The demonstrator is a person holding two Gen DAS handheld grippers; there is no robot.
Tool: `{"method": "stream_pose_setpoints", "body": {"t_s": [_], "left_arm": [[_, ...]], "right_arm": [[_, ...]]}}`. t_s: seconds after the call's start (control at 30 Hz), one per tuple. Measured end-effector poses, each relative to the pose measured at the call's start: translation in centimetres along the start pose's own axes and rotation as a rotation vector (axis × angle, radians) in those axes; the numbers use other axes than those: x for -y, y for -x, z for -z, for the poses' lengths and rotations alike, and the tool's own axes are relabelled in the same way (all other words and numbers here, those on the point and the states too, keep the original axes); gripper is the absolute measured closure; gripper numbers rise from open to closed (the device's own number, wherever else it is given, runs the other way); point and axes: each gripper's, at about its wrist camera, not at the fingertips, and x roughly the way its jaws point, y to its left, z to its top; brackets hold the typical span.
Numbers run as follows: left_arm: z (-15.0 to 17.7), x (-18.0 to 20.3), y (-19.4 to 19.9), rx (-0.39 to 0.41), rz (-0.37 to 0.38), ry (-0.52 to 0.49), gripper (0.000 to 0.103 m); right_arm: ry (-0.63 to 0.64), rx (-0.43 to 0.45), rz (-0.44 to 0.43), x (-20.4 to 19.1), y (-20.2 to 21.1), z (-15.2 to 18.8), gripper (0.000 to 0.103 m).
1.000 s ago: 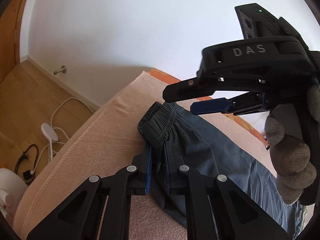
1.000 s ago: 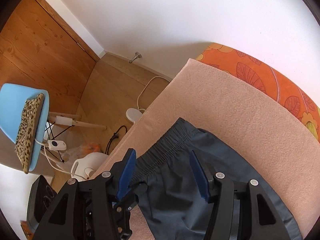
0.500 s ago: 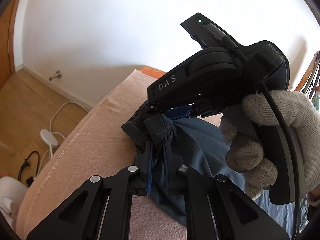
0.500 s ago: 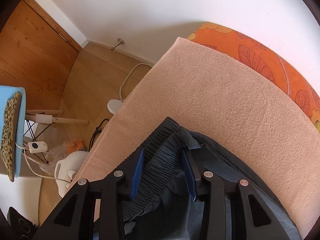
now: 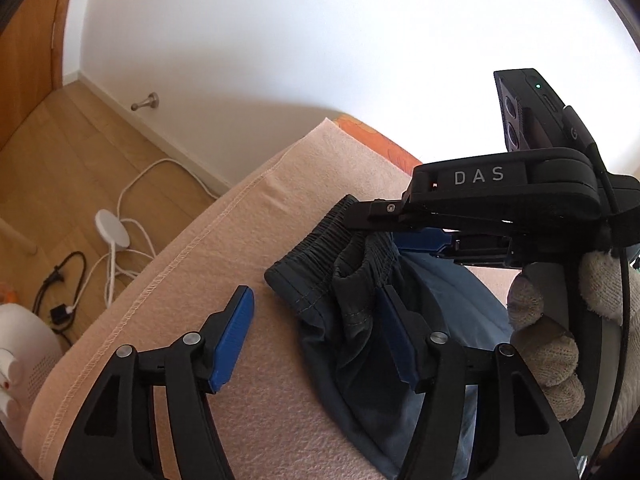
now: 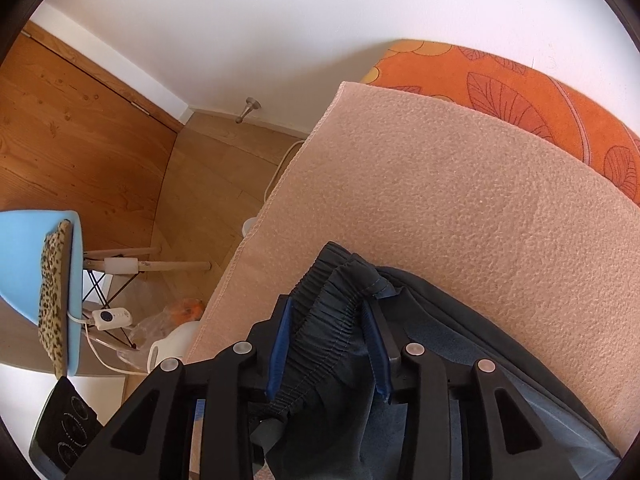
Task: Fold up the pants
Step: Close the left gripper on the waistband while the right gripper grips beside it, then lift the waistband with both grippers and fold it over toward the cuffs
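Note:
Dark grey-blue pants [image 5: 360,336] lie on a peach blanket [image 5: 192,272], with the elastic waistband [image 5: 320,240] bunched at the near end. My left gripper [image 5: 316,316] is open; its right finger rests against the pants, its left finger over bare blanket. My right gripper [image 6: 328,320] is shut on the gathered waistband [image 6: 324,320]. In the left wrist view the right gripper [image 5: 384,236] reaches in from the right and pinches the waistband, held by a gloved hand [image 5: 548,344].
The blanket [image 6: 440,184] covers an orange patterned bed [image 6: 520,92] by a white wall. The blanket's edge drops to a wooden floor with cables [image 5: 120,236], a white appliance [image 5: 20,344] and a blue chair [image 6: 36,280].
My left gripper has opened and let go of the waistband. My right gripper has closed on the gathered waistband and holds it.

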Motion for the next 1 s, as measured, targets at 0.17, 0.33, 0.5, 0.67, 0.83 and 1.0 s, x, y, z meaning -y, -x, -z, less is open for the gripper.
{"method": "stream_pose_setpoints", "body": {"t_s": [0.17,0.33,0.5,0.67,0.83,1.0], "left_arm": [[0.3,0.6,-0.4,0.004,0.022,-0.016,0.085],[0.9,2.8,1.4,0.101,0.03,-0.158,0.089],[2.3,5.0,2.7,0.149,0.056,-0.284,0.09],[3.8,7.5,3.6,0.159,0.067,-0.418,0.09],[4.3,8.2,3.8,0.149,0.066,-0.443,0.09],[4.4,9.0,4.8,0.156,0.08,-0.468,0.09]], "right_arm": [[0.012,-0.004,-0.015,0.1,0.3,0.1,0.062],[0.019,-0.02,0.0,-0.3,0.8,-0.3,0.04],[0.062,-0.064,0.023,-1.4,1.2,-0.8,0.037],[0.144,-0.145,0.083,-2.1,0.1,0.0,0.037],[0.129,-0.158,0.099,-1.2,0.0,0.6,0.068],[0.076,-0.099,0.03,0.5,2.9,1.1,0.085]]}}
